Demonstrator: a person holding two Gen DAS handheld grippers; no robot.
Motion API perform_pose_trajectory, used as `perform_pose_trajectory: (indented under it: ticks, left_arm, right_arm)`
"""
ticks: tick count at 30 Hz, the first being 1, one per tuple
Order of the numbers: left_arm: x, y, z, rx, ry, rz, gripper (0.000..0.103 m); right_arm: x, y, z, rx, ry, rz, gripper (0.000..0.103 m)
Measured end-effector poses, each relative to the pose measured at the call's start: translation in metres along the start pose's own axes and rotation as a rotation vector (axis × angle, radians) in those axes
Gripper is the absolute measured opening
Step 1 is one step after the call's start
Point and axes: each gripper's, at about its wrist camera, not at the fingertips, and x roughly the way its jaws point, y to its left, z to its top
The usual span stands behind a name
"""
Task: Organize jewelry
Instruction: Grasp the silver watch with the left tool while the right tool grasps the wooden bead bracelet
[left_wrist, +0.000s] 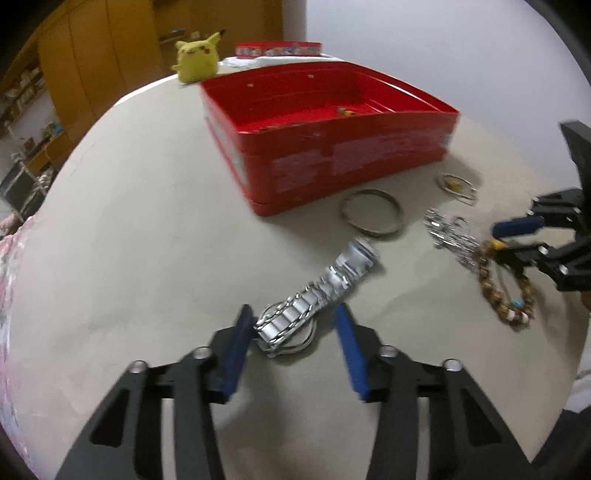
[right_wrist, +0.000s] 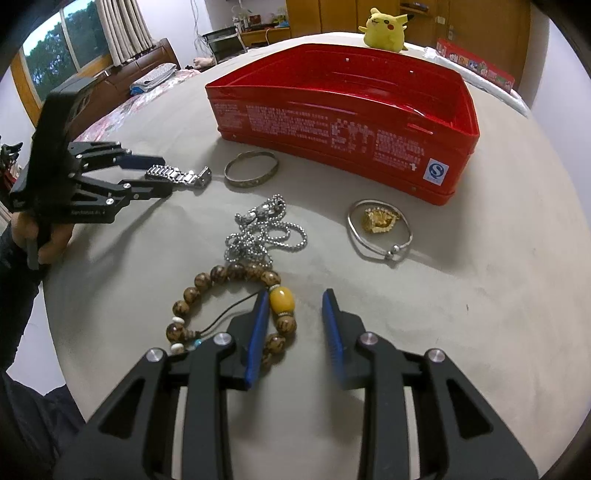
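Jewelry lies before the red tin (right_wrist: 343, 140); both tongs open, straddling watch band (left_wrist: 314, 299) and beads (right_wrist: 229, 314).

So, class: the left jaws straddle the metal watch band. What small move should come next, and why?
Probably close the left gripper a little further on the watch band: the band lies between its jaws, with a gap still showing on one side, and the red tin waits open.

Before the tin (right_wrist: 343, 147), left to right on the table (right_wrist: 480, 314): watch band (right_wrist: 177, 176), bangle (right_wrist: 251, 170), chain necklace (right_wrist: 264, 232), wire bracelet (right_wrist: 380, 230); bead bracelet (right_wrist: 229, 310) nearest; plush toy (right_wrist: 386, 27) behind.
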Motion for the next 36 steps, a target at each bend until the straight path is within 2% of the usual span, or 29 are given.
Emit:
perform_pose_trajectory:
  ticks: [1,5,7,8,10,12,13,14,15,16,17,26,36]
  left_arm:
    - [-0.003,-0.008,-0.003,0.019,0.005,-0.035,0.031]
    - [-0.008,-0.025,-0.009,0.069,0.014,-0.040,0.032]
    - [-0.007,-0.024,-0.008,0.063,0.010,-0.025,0.036]
    - [-0.006,-0.023,-0.006,0.054,0.008,-0.014,0.044]
    - [-0.002,-0.024,-0.003,0.048,0.007,-0.007,0.048]
    - [0.001,-0.027,-0.001,0.060,0.004,-0.006,0.047]
    - [0.001,-0.030,-0.002,0.070,0.003,-0.007,0.042]
    - [-0.001,-0.029,-0.005,0.070,0.002,-0.019,0.031]
    - [-0.002,-0.029,-0.005,0.066,0.003,-0.029,0.031]
    - [-0.003,-0.029,-0.006,0.060,0.000,-0.029,0.031]
    - [-0.004,-0.030,-0.007,0.056,-0.002,-0.027,0.031]
    - [-0.036,-0.034,-0.005,0.019,-0.068,-0.037,0.031]
    - [-0.067,-0.046,0.006,0.034,-0.123,-0.029,0.031]
  right_arm:
    - [0.000,-0.001,0.001,0.000,0.001,0.001,0.029]
    - [0.001,-0.001,0.002,-0.005,0.004,-0.002,0.029]
    - [0.001,0.000,0.002,-0.009,0.004,-0.004,0.030]
    - [0.001,0.001,0.002,-0.011,0.004,-0.006,0.030]
    - [0.001,0.002,0.002,-0.013,0.005,-0.009,0.031]
    - [0.001,0.002,0.001,-0.014,0.006,-0.009,0.031]
    - [0.001,0.003,0.000,-0.014,0.006,-0.009,0.030]
    - [0.001,0.002,0.000,-0.014,0.004,-0.012,0.027]
    - [0.001,0.002,-0.001,-0.014,0.003,-0.019,0.024]
    - [0.001,0.002,-0.001,-0.015,0.001,-0.022,0.015]
    - [0.001,0.002,-0.001,-0.017,0.002,-0.021,0.012]
    - [-0.018,0.004,0.001,-0.011,-0.041,-0.015,0.011]
    - [-0.048,0.014,0.008,-0.025,-0.098,-0.009,0.011]
